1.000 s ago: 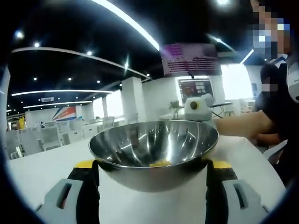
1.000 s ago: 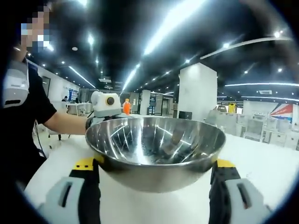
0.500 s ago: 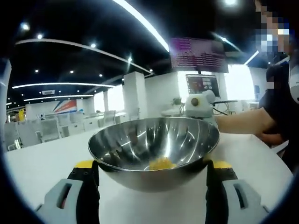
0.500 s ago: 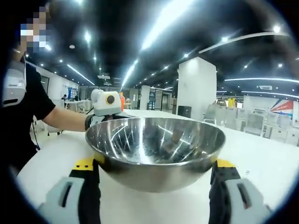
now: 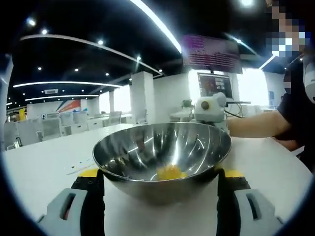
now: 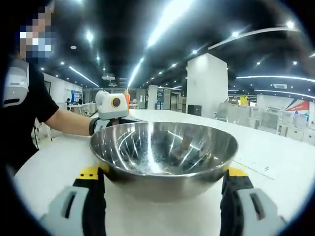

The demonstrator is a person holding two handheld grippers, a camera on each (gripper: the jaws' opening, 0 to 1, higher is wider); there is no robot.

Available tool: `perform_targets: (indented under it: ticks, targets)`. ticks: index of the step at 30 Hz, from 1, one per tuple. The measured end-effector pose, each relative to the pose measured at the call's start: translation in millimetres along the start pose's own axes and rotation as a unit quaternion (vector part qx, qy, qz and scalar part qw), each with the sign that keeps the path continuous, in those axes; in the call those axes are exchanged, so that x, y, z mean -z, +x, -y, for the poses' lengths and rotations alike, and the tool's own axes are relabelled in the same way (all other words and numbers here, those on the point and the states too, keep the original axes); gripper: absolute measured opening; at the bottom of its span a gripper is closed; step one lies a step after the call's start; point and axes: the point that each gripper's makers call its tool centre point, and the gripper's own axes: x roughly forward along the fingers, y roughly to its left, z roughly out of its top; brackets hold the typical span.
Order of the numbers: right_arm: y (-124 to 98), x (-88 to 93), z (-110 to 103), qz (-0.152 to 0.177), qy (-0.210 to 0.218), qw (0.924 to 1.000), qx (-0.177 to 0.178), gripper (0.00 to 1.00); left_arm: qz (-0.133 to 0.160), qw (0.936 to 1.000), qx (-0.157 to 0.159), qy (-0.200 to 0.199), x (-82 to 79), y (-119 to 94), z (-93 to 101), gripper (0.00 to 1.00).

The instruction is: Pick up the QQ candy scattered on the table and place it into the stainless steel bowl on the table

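In the left gripper view we see our left gripper (image 5: 160, 196) with its two grey, yellow-tipped jaws spread wide, one on each side of the round shiny stainless steel bowl (image 5: 162, 158). The yellow tips sit right at the bowl's outer wall; we cannot tell whether they press on it. In the right gripper view our right gripper (image 6: 164, 196) stands the same way, jaws wide apart and flanking the same bowl (image 6: 164, 156) from the opposite side, again with contact unclear.

We count one bowl, resting on the white table (image 5: 44, 164). Inside it, the left gripper view shows one small yellow lump, the QQ candy (image 5: 170, 172), lying near the bottom. From the right gripper view the bowl's interior shows reflections, and we cannot make out the candy there.

Each view catches the other gripper beyond the bowl's far rim: the right one (image 5: 208, 109) held by a person's bare forearm (image 5: 256, 125), the left one (image 6: 110, 105) likewise.
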Motion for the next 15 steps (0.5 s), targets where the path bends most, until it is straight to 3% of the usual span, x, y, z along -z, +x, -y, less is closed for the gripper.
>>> perform_targets:
  ticks: [9,15]
  targets:
    - [-2.9,1.4,0.8,0.018,0.001,0.9998,0.000,0.95,0.031,0.9994,-0.001,0.016,-4.4,-1.1,5.1,0.96]
    - [-3.2,4.0,2.1,0.009,-0.011,0.9998,0.011,0.94,0.025,0.9995,-0.002,0.022,-1.2,-2.3,4.1,0.93]
